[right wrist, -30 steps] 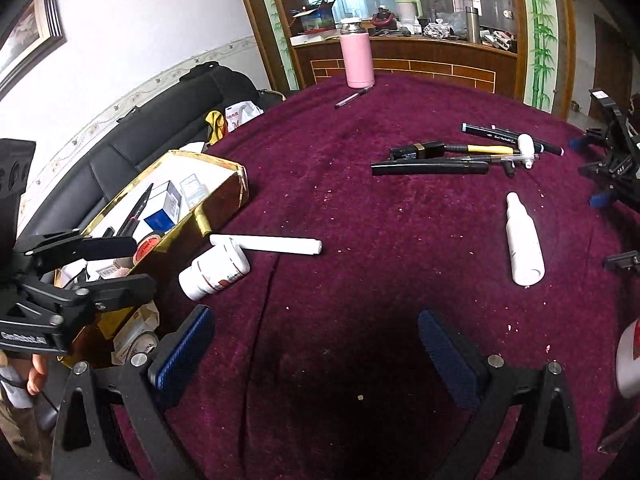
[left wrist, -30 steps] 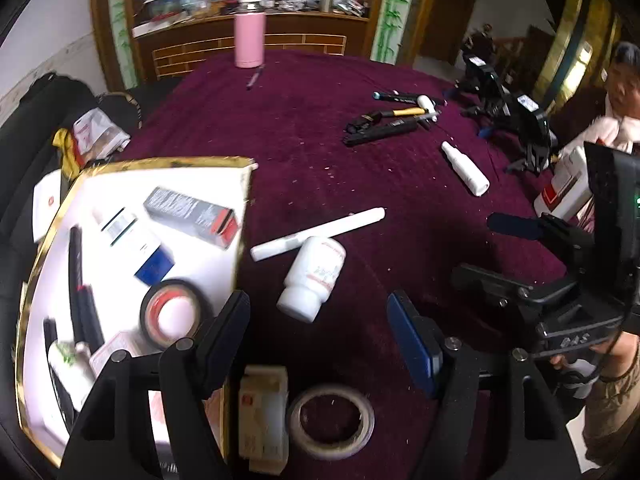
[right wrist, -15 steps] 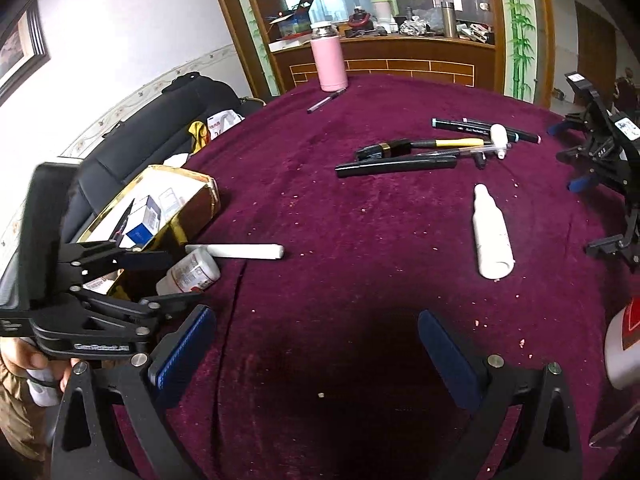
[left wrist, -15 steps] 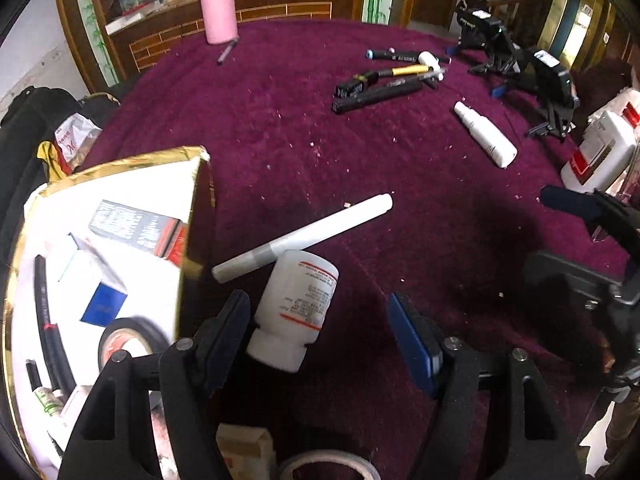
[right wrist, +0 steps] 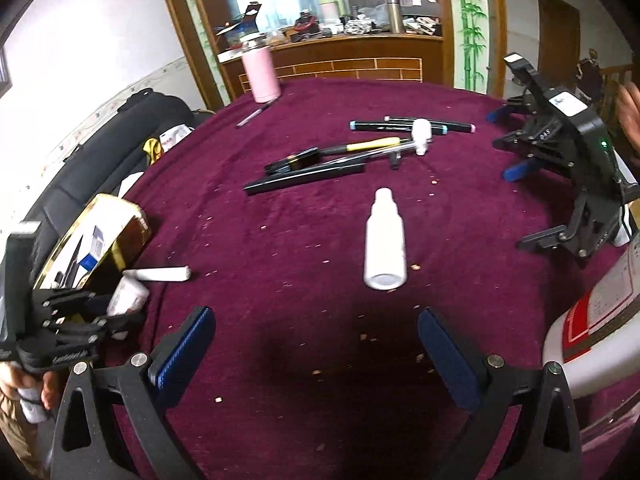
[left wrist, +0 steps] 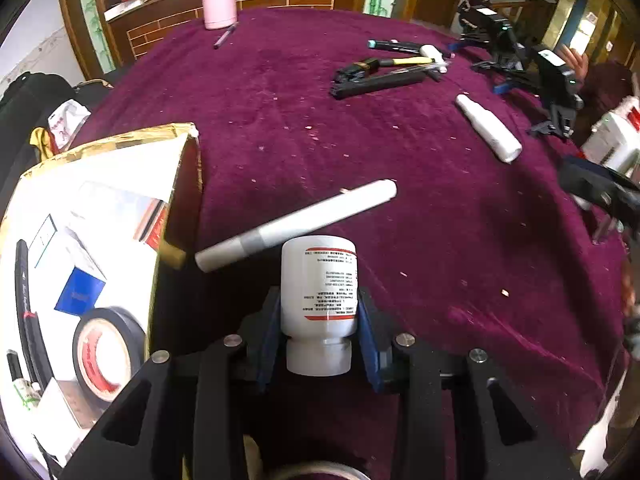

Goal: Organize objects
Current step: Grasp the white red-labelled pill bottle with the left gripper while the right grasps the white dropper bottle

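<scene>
A white pill bottle (left wrist: pixel 318 292) with a red-edged label lies on the maroon tablecloth, cap toward the camera. My left gripper (left wrist: pixel 319 304) is closing on it, and both blue pads press the bottle's sides. A white marker (left wrist: pixel 296 226) lies just beyond the bottle, next to the gold-rimmed box (left wrist: pixel 188 136). In the right wrist view the left gripper (right wrist: pixel 116 308) with the bottle (right wrist: pixel 128 296) shows at the left edge. My right gripper (right wrist: pixel 314 320) hangs open over bare cloth, short of a white spray bottle (right wrist: pixel 385 240).
The box holds a black tape roll (left wrist: pixel 106 352), small cartons and cables. Pens and a small hammer (right wrist: pixel 340 152) lie mid-table, a pink tumbler (right wrist: pixel 262 74) at the back. Spare grippers (right wrist: pixel 568 152) and a white red-labelled container (right wrist: pixel 592 320) stand at the right.
My left gripper came down over the pill bottle and its jaws went from wide apart to pressing on it. The right gripper swung right, bringing the spray bottle nearer the centre.
</scene>
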`<state>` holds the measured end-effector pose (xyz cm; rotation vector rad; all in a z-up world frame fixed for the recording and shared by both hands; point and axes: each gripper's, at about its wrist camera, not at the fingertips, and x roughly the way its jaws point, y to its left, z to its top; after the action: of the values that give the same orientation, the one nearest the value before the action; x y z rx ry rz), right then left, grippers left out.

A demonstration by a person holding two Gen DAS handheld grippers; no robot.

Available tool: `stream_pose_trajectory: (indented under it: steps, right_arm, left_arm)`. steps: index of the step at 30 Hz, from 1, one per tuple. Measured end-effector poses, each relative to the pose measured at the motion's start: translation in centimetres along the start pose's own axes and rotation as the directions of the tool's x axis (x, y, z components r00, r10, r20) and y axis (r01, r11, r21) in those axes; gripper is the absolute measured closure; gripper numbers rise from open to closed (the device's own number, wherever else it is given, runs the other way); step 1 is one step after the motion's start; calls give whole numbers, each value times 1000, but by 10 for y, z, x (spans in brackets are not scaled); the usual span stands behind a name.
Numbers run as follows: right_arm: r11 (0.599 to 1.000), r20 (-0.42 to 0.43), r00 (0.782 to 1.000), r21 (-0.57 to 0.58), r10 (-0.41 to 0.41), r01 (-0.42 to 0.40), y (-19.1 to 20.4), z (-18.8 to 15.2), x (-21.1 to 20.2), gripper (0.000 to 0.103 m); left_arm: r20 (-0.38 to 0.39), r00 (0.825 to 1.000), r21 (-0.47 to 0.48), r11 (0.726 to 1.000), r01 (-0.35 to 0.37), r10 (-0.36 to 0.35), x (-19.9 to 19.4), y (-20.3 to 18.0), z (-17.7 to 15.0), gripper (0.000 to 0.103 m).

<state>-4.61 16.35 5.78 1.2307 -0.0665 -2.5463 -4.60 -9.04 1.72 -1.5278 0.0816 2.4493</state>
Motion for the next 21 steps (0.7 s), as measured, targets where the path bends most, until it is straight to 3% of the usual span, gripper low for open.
stream_pose_trajectory:
  steps: [7, 14, 21]
  right_arm:
    - [999, -36, 999, 31, -27, 28, -13, 17, 26, 7]
    - [993, -80, 994, 86, -78, 85, -25, 34, 66, 23]
    - [985, -91, 985, 83, -147, 154, -27, 32, 83, 50]
  left_arm:
    - [-7, 998, 32, 998, 61, -61, -10, -20, -17, 69]
    - [-17, 998, 16, 998, 67, -67, -7, -16, -20, 69]
    - [-28, 998, 31, 998, 48, -47, -5, -18, -18, 69]
